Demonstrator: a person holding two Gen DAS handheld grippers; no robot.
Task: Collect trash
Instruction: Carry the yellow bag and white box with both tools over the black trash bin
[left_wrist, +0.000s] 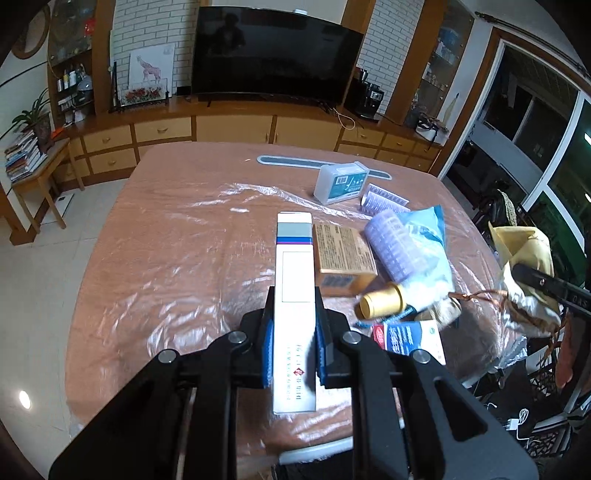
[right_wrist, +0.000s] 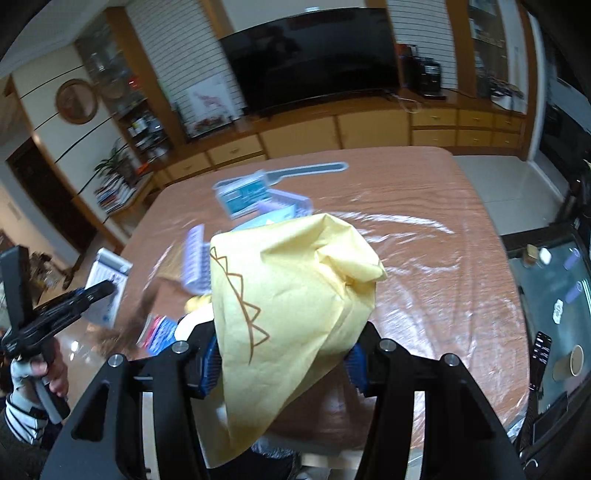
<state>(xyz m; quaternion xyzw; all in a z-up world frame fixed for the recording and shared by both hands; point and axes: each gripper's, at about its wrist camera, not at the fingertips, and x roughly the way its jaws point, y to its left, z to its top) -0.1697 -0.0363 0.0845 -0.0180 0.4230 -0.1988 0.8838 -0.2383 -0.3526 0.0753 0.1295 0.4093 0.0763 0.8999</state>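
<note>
Right wrist: table (right_wrist: 424, 221) behind yellow bag (right_wrist: 295, 295)

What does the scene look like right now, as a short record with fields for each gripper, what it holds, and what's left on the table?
left gripper: jaws shut on a long white carton, lifted over the table
right gripper: jaws shut on a crumpled yellow bag
table: covered with clear plastic film
left on table: brown box, clear plastic box, lilac hair roller, yellow-capped bottle, blue packet
</note>
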